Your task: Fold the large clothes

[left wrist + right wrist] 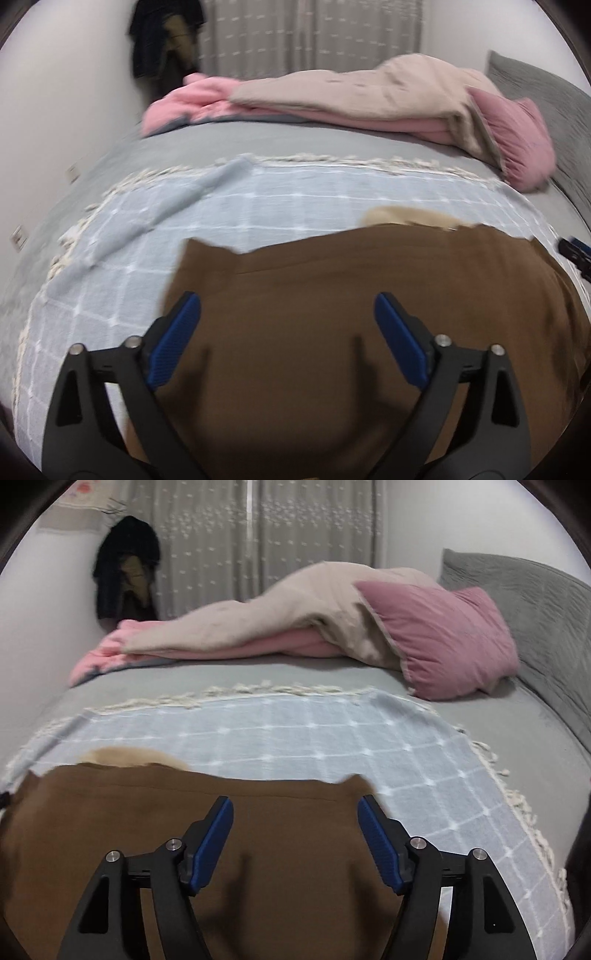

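A large brown garment (369, 314) lies spread flat on a light blue checked blanket (258, 206) on the bed; it also shows in the right wrist view (147, 812). A tan lining patch (402, 216) peeks out at its far edge. My left gripper (288, 314) is open and empty, hovering over the garment's left part. My right gripper (295, 816) is open and empty, hovering over the garment's right corner. The tip of the right gripper (576, 254) shows at the right edge of the left wrist view.
A beige quilt (295, 605) over pink bedding and a pink pillow (443, 642) lie across the far side of the bed. A grey headboard cushion (535, 609) stands at right. Dark clothes (125, 565) hang by the curtain. A white wall runs along the left.
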`<state>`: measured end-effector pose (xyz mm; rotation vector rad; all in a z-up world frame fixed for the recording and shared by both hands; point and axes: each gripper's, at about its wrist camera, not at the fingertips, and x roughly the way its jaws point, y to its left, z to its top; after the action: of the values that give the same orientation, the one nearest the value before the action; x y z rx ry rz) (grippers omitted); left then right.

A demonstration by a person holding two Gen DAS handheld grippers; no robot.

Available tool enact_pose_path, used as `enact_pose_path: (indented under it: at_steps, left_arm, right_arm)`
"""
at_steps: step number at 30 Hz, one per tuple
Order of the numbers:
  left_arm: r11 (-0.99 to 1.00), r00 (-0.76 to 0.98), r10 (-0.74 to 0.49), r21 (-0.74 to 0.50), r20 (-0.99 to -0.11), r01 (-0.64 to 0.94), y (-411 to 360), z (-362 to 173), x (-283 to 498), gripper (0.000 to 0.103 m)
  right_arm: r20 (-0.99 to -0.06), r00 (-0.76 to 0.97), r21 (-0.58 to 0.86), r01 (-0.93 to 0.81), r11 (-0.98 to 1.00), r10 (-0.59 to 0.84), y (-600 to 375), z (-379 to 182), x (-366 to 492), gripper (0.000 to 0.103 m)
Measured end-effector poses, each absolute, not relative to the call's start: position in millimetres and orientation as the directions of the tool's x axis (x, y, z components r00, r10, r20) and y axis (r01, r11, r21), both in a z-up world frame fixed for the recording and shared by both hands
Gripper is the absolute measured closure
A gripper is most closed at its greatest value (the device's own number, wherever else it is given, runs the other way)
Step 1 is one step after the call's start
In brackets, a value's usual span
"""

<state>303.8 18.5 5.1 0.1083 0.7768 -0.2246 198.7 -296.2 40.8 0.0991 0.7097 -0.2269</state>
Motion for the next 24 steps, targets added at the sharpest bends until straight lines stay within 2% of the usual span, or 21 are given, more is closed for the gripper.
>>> enact_pose_path:
  at_steps: [3,7,9,11,12,13,14,16,18,20,24]
  left_arm:
    - [0.967,0.668,-0.151,0.031,-0.729,0.252,-3.8,-13.5,310.3,0.006]
    - [0.973,0.575,-0.219,-0.137,-0.788,0.183,27.6,-48.2,342.8,0.005]
    - [0.997,0.604,-0.069,-0.026,-0.794,0.079,56.6,-49.1,357.5,0.005]
    - [0.99,0.606,0.1,0.137,-0.789,0.015,87.8,-55.9,371.4,0.005]
    - [0.992,0.579,0.105,0.125,-0.809,-0.006,106.7,-61.2,377.0,0.005]
    - [0.998,0.547,0.06,0.048,-0.835,-0.036,126.5,-64.6,380.9,0.005]
    - [0.997,0.535,0.041,0.003,-0.844,-0.071,140.5,-65.0,382.7,0.005]
    - [0.99,0.531,0.115,0.052,-0.839,-0.133,156.6,-61.9,383.5,0.005]
    - [0.978,0.521,0.194,0.122,-0.831,-0.168,166.3,-55.8,380.4,0.006]
    - [0.981,0.553,0.168,0.085,-0.816,-0.173,171.4,-42.6,366.7,0.006]
    - [0.997,0.652,0.06,0.011,-0.756,-0.079,143.3,-3.4,314.2,0.006]
  right_arm:
    - [-0.674,0.736,0.06,0.133,0.989,-0.058,-255.4,31.7,211.9,0.028]
    - [-0.756,0.652,0.09,0.015,0.996,0.058,-229.2,-15.0,242.7,0.028]
    - [-0.76,0.646,0.097,0.005,0.995,0.071,-245.9,-28.4,250.3,0.028]
    - [-0.772,0.635,0.034,0.068,0.997,-0.017,-280.1,-31.1,255.9,0.027]
    - [-0.778,0.625,0.014,0.11,0.994,-0.058,-303.4,-32.2,255.5,0.027]
    - [-0.793,0.599,-0.008,0.167,0.986,-0.108,-323.7,-35.9,255.7,0.027]
    - [-0.811,0.545,-0.069,0.273,0.96,-0.213,-359.8,-41.6,253.3,0.027]
    - [-0.838,0.453,-0.081,0.446,0.891,-0.303,-419.3,-48.2,238.2,0.027]
    - [-0.854,0.417,-0.043,0.541,0.84,-0.312,-454.6,-45.2,217.1,0.027]
    - [-0.822,0.428,-0.091,0.552,0.829,-0.375,-459.8,-27.9,193.5,0.027]
    - [-0.757,0.559,-0.043,0.473,0.88,-0.337,-429.2,10.5,152.0,0.026]
